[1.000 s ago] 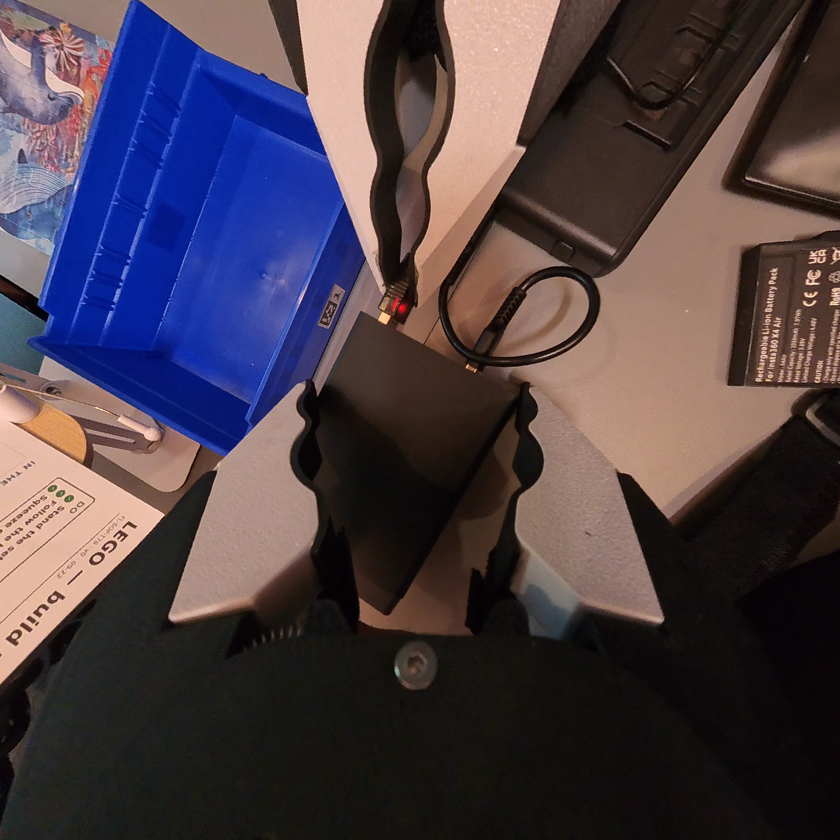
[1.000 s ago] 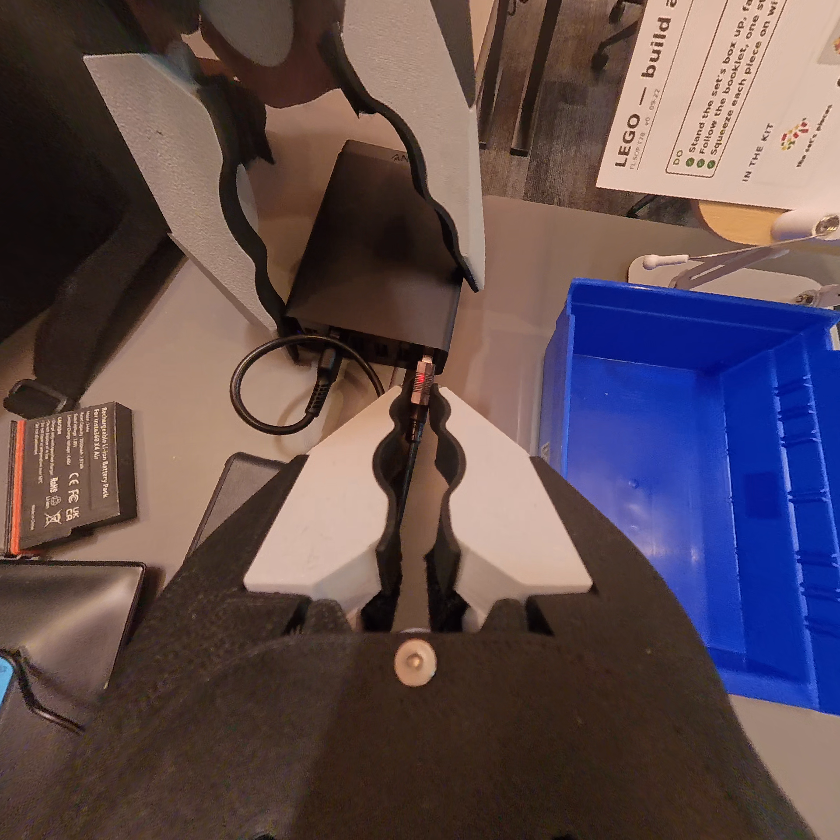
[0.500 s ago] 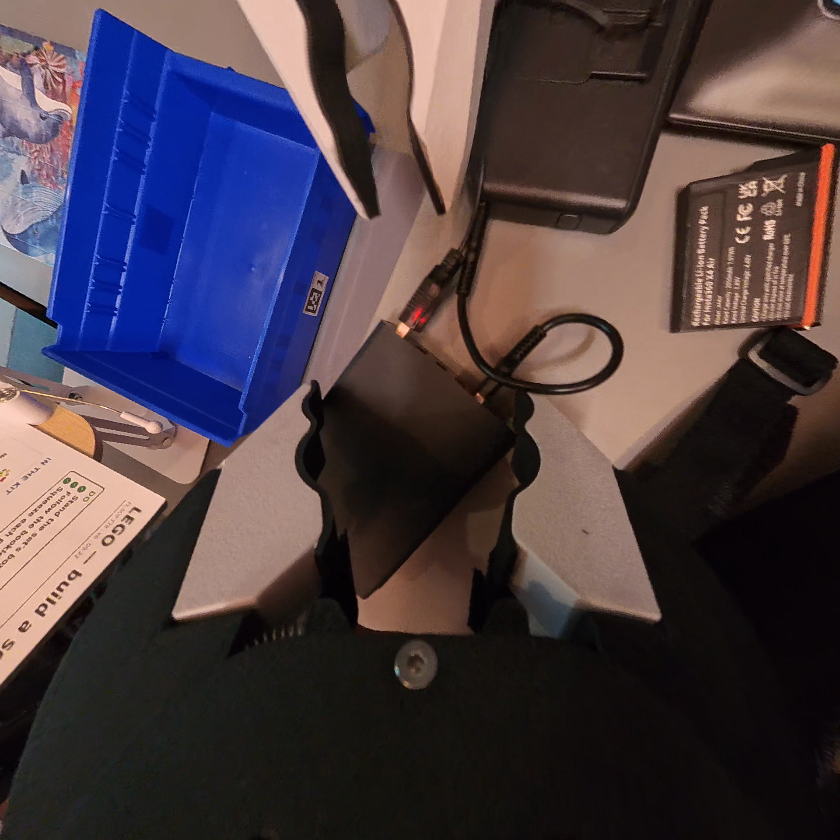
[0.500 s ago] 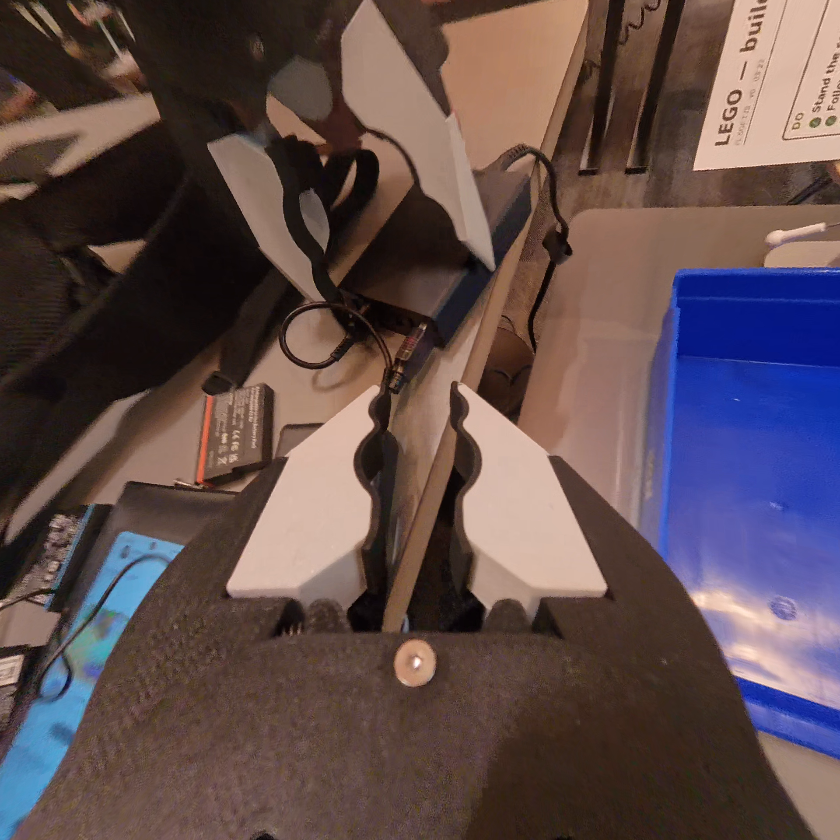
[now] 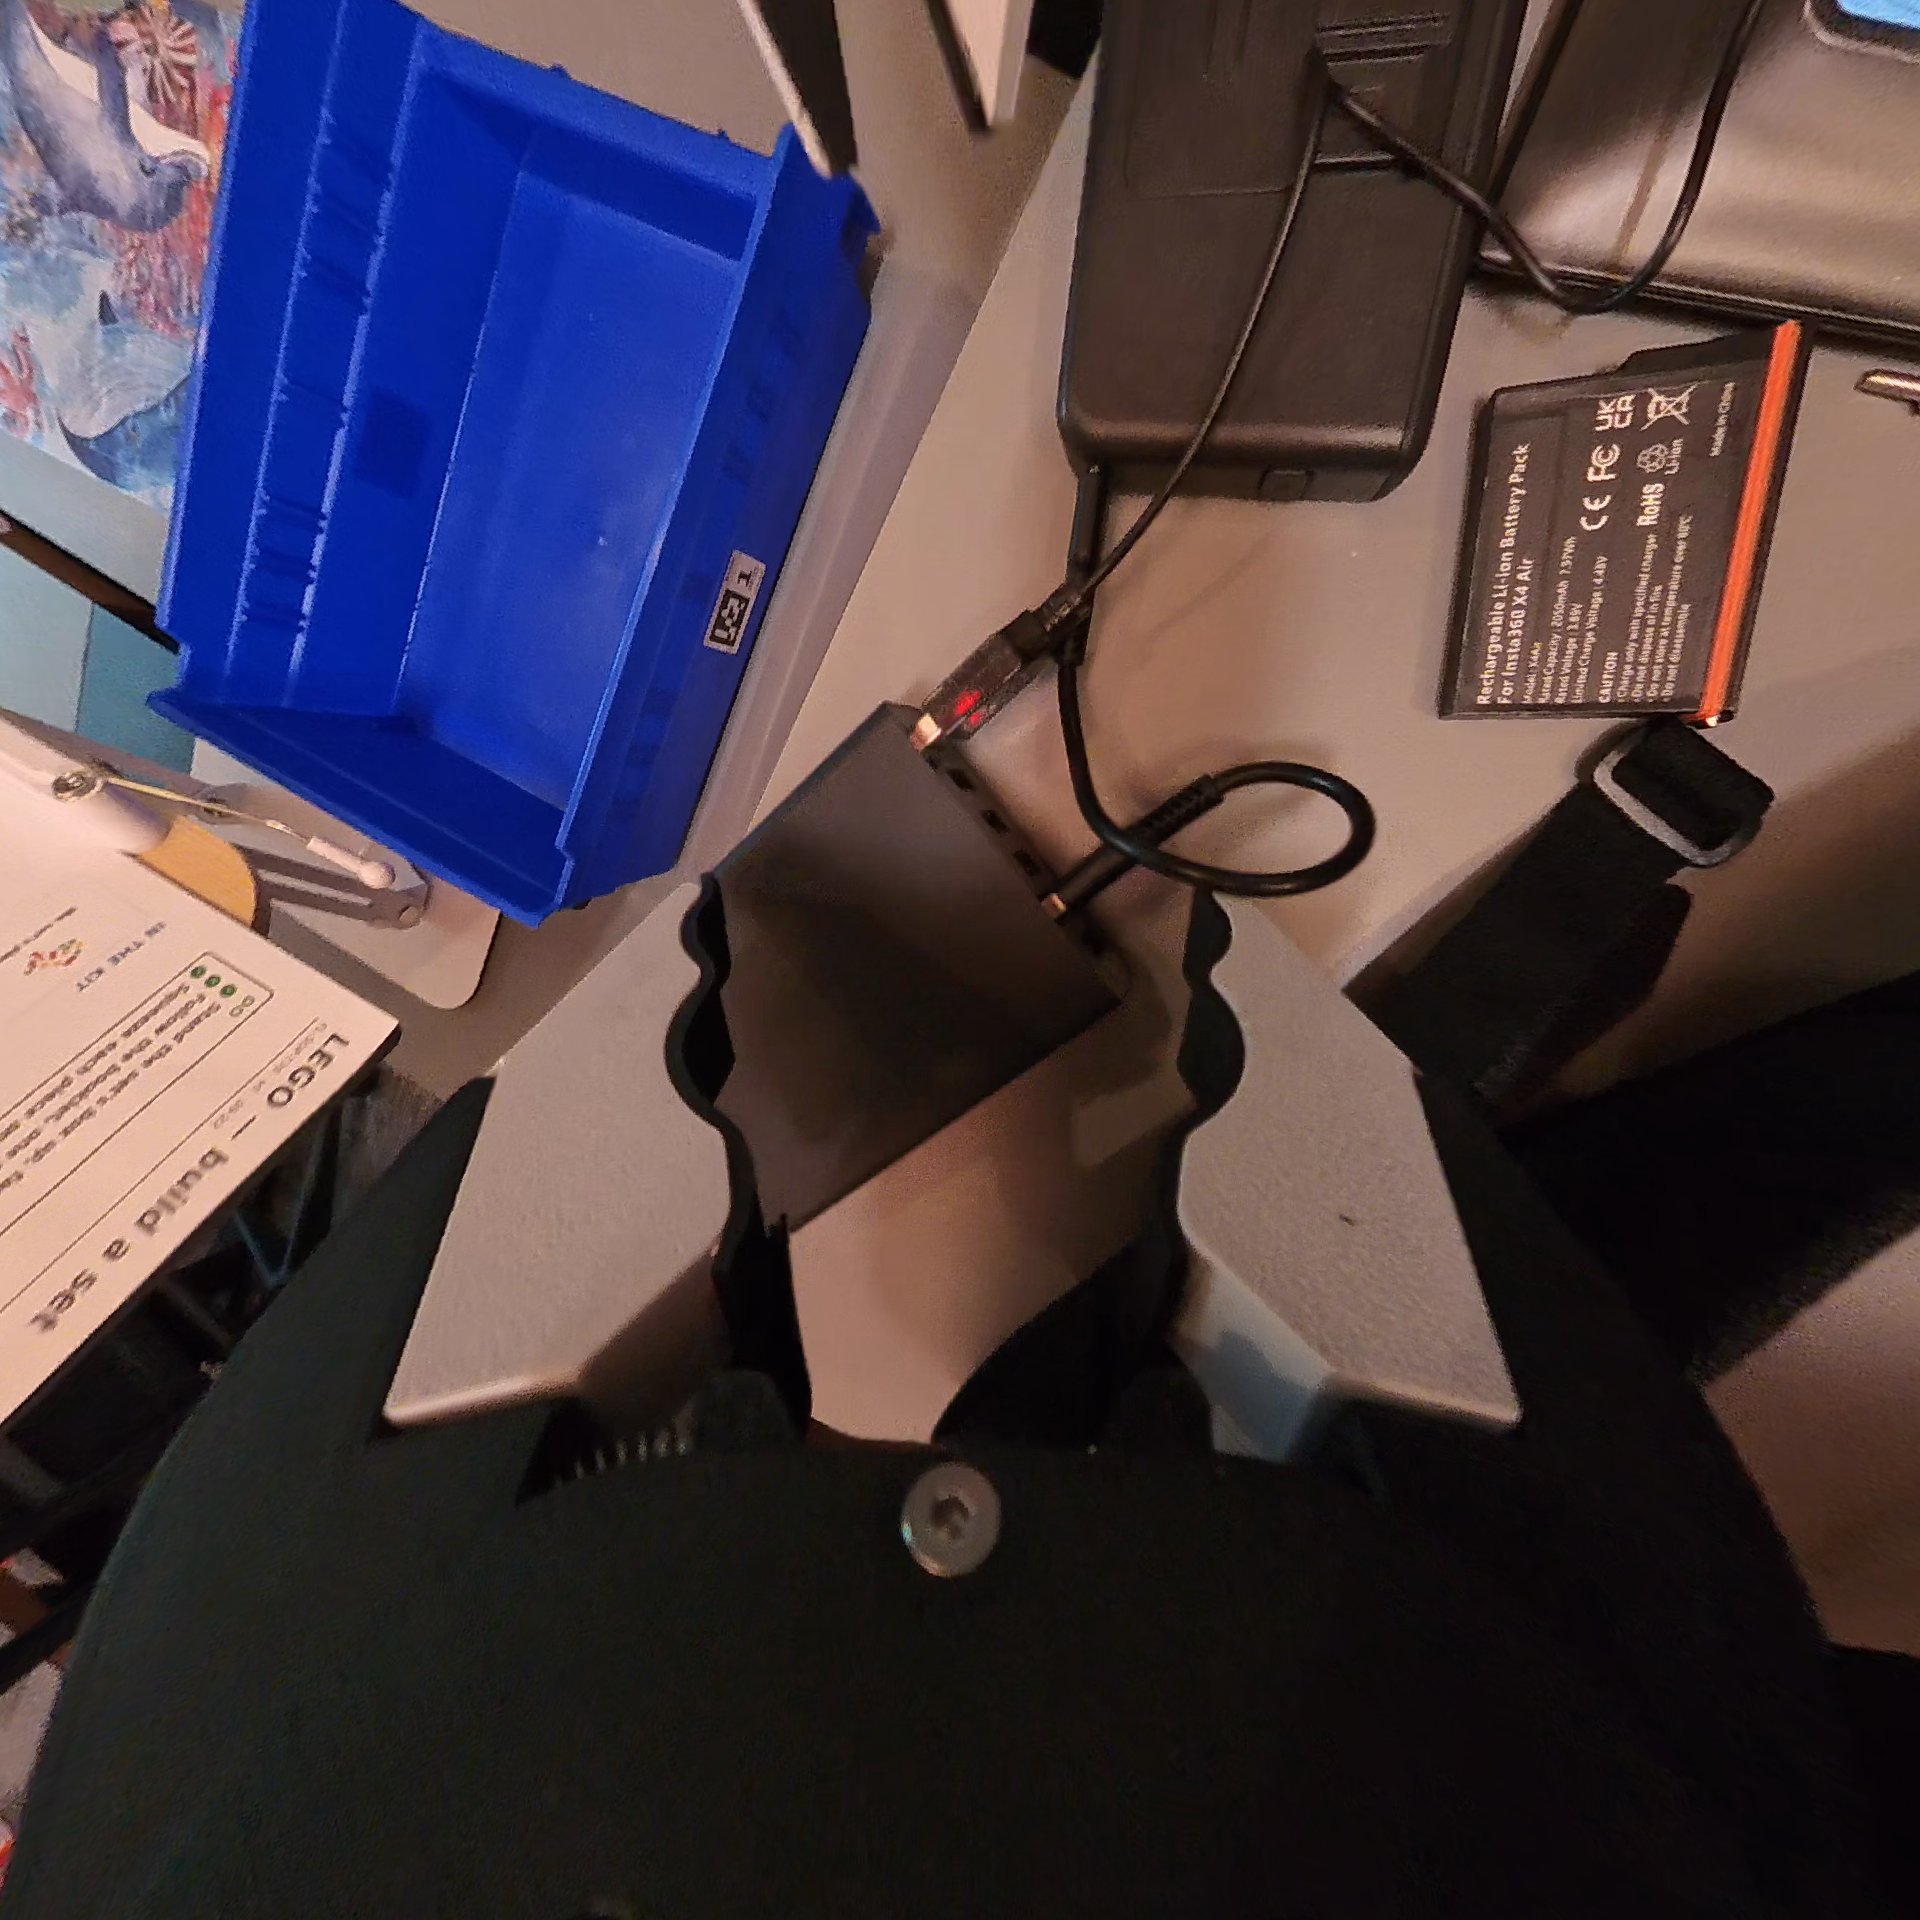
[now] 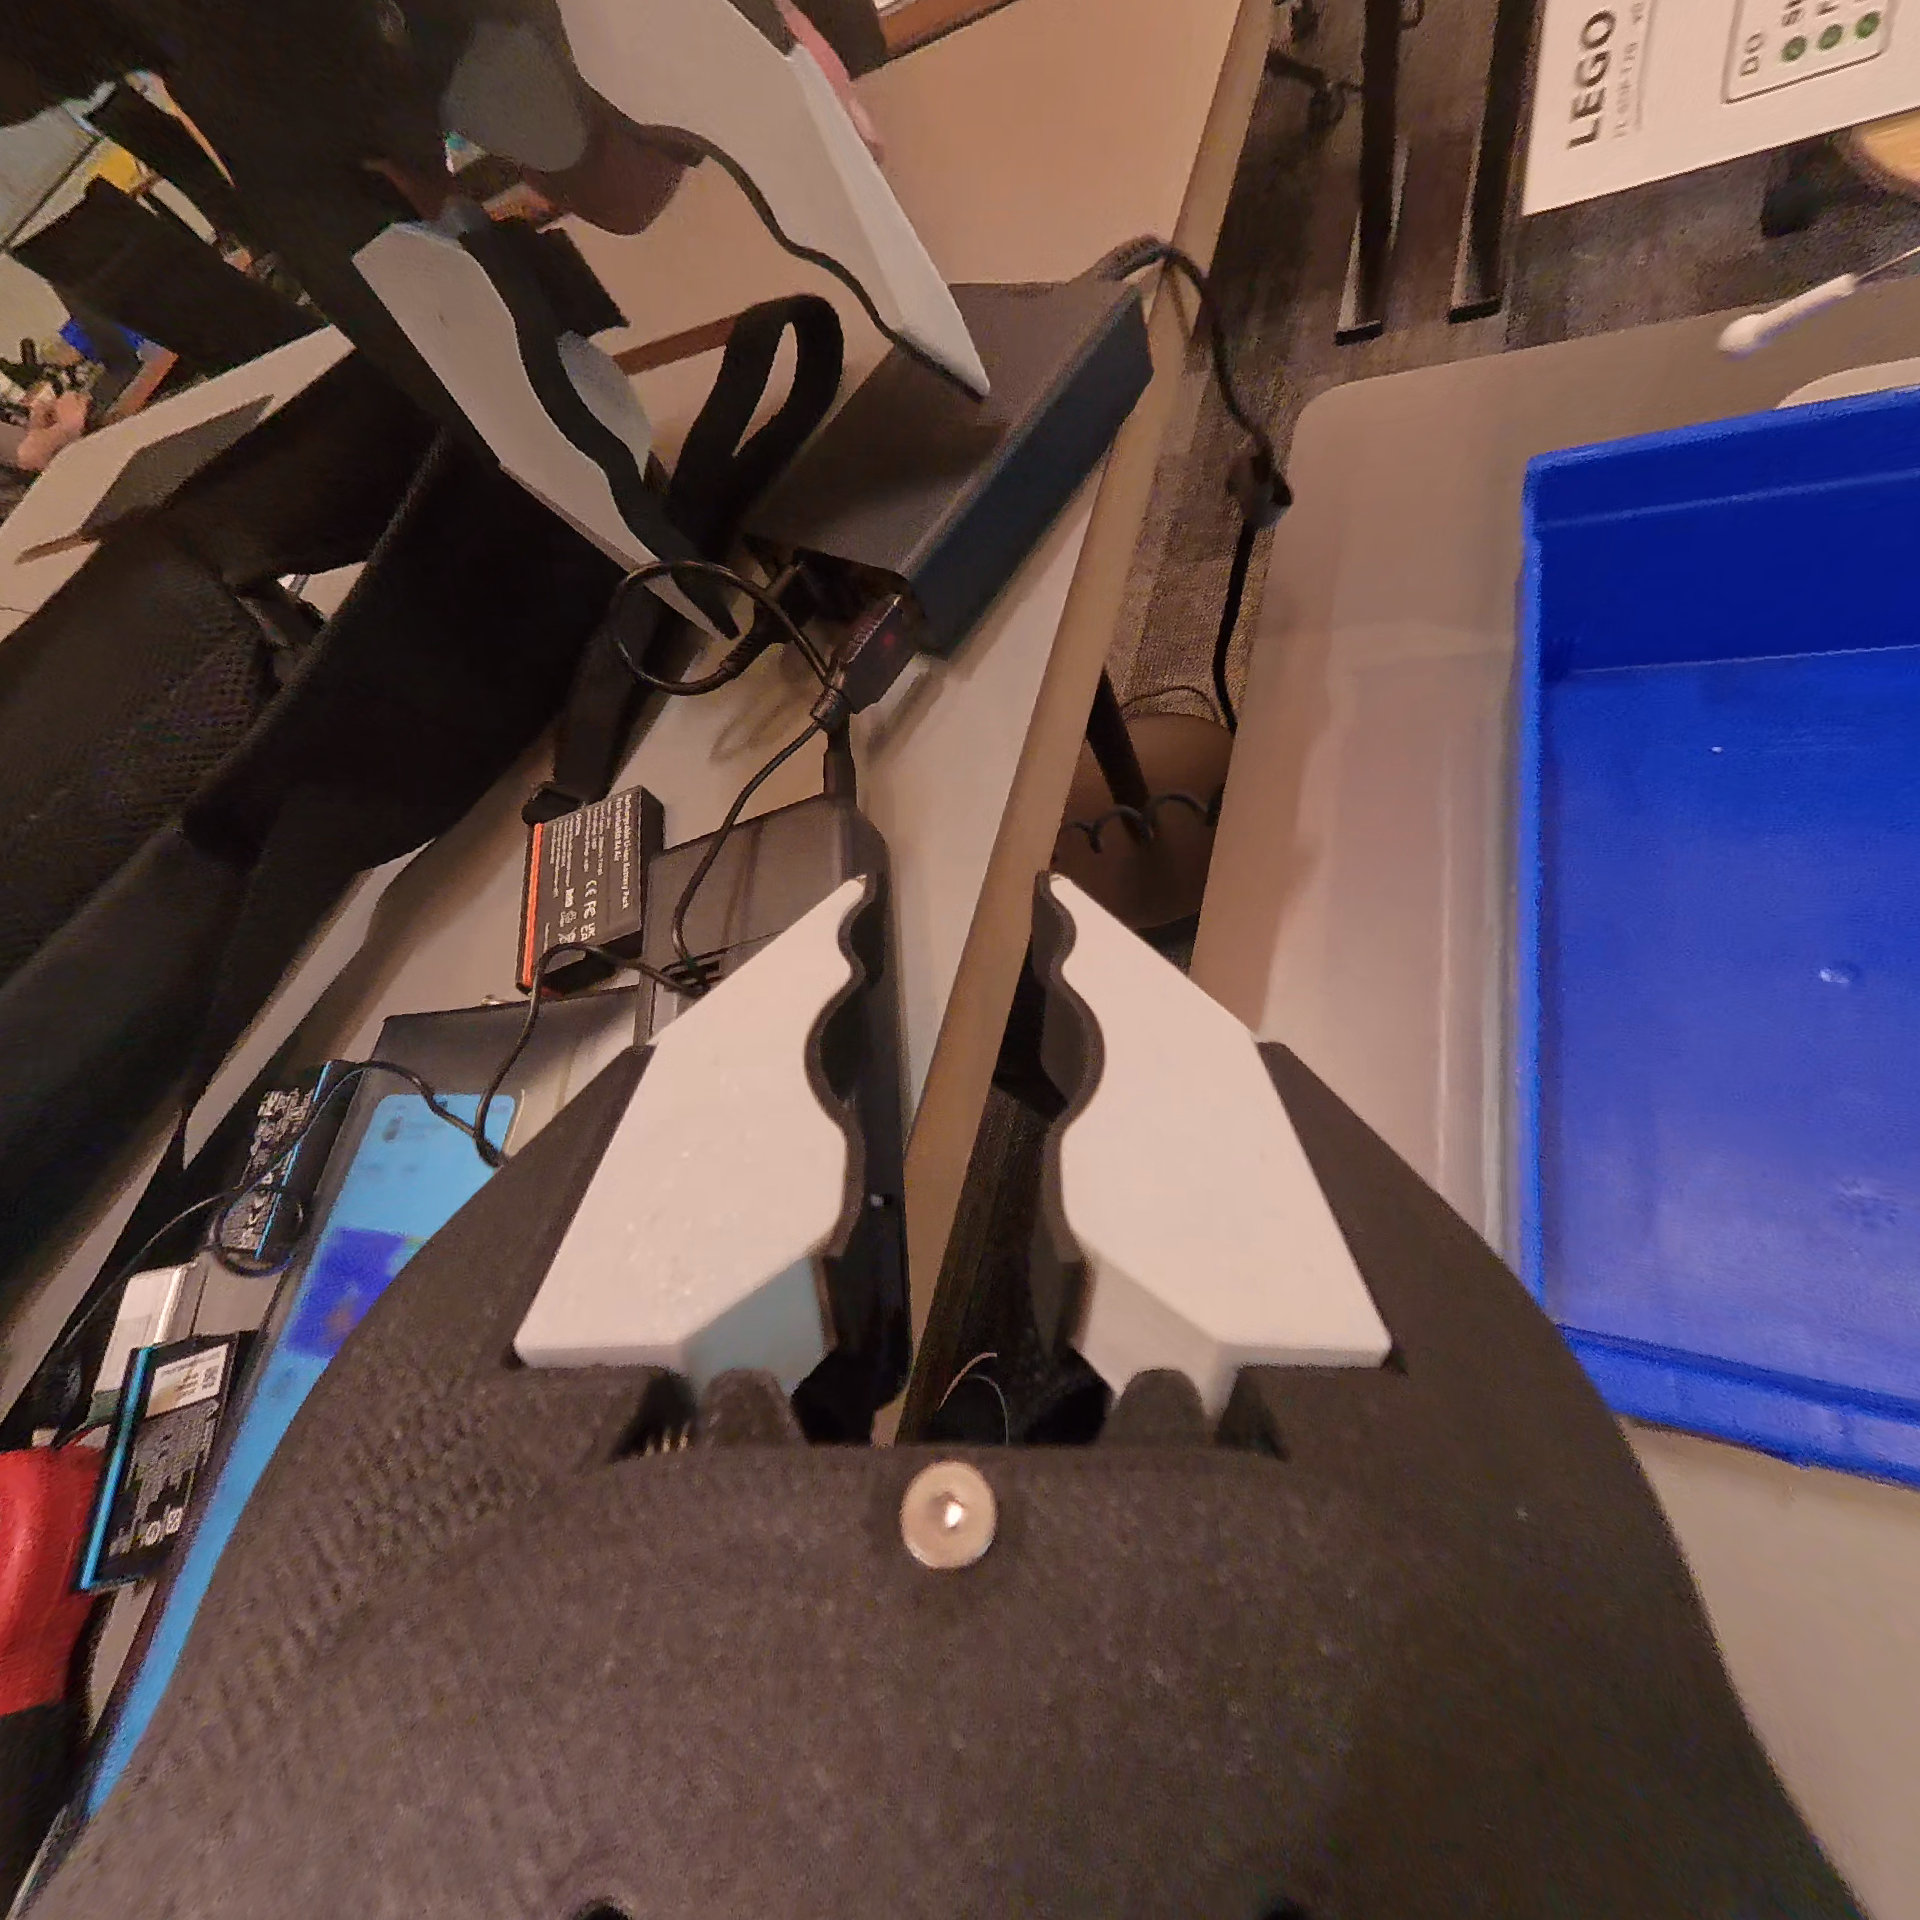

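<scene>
hub box (image 5: 894,977): black, centre of frame in left view, tilted, lifted off the desk so its port end is free.
left gripper (image 5: 951,997): clamped on box sides, steadying it.
plug (image 5: 971,698): red-lit, at box's top corner; seated or not, can't tell.
right gripper (image 6: 956,925): spread, holds nothing, well apart from box.
blue bin (image 5: 499,457): upper left, just beside box.
battery pack (image 5: 1621,540): upper right on desk (image 5: 1299,623).

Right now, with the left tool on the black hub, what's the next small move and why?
Probably ease the hub down flat onto the table: left tool clamps it tilted, red-lit plug and looped cable look seated, right tool is open and empty.
</scene>
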A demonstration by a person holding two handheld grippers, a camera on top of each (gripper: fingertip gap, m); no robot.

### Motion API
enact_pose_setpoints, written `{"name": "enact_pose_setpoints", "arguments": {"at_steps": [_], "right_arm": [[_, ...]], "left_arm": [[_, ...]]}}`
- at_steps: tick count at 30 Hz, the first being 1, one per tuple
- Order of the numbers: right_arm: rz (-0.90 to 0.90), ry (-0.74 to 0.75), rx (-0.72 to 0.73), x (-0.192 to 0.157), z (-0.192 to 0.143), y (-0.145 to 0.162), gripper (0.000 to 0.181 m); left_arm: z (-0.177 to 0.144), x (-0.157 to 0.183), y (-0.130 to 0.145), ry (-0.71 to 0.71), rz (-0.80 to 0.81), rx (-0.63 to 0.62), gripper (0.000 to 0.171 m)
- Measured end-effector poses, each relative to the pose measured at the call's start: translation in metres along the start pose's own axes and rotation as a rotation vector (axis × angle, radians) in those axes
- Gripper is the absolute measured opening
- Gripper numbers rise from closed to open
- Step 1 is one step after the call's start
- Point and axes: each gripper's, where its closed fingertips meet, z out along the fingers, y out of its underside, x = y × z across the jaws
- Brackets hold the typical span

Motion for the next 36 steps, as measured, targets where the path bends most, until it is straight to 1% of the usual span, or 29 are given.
{"name": "enact_pose_setpoints", "arguments": {"at_steps": [3, 6, 10, 12, 16, 19, 24, 28, 32, 35, 36], "right_arm": [[-0.022, 0.033, 0.022, 0.001, -0.015, -0.005, 0.026], [-0.047, 0.04, 0.06, -0.005, -0.028, -0.016, 0.026], [-0.057, 0.044, 0.065, -0.01, -0.036, -0.024, 0.028], [-0.087, 0.07, 0.073, -0.012, -0.041, -0.032, 0.029], [-0.136, 0.056, 0.103, -0.029, -0.048, -0.052, 0.029], [-0.179, 0.046, 0.141, -0.045, -0.051, -0.072, 0.034], [-0.274, 0.011, 0.174, -0.083, -0.052, -0.095, 0.04], [-0.306, -0.029, 0.223, -0.117, -0.058, -0.111, 0.041], [-0.373, -0.064, 0.211, -0.152, -0.061, -0.115, 0.042], [-0.434, -0.065, 0.17, -0.176, -0.065, -0.104, 0.038], [-0.441, -0.059, 0.151, -0.183, -0.066, -0.098, 0.037]], "left_arm": [[-0.015, -0.005, 0.002, -0.043, -0.028, -0.015, 0.091], [-0.036, -0.009, -0.004, -0.084, -0.069, -0.003, 0.092], [-0.063, -0.01, -0.013, -0.142, -0.113, -0.006, 0.097], [-0.08, -0.011, -0.016, -0.19, -0.13, -0.02, 0.1], [-0.122, -0.016, -0.017, -0.342, -0.181, -0.097, 0.103], [-0.159, -0.006, -0.017, -0.436, -0.229, -0.173, 0.105], [-0.222, 0.037, -0.008, -0.55, -0.296, -0.335, 0.111], [-0.27, 0.087, -0.012, -0.631, -0.398, -0.402, 0.111], [-0.312, 0.145, -0.021, -0.715, -0.497, -0.423, 0.109], [-0.331, 0.193, -0.028, -0.765, -0.579, -0.401, 0.104], [-0.332, 0.211, -0.03, -0.771, -0.611, -0.391, 0.104]]}}
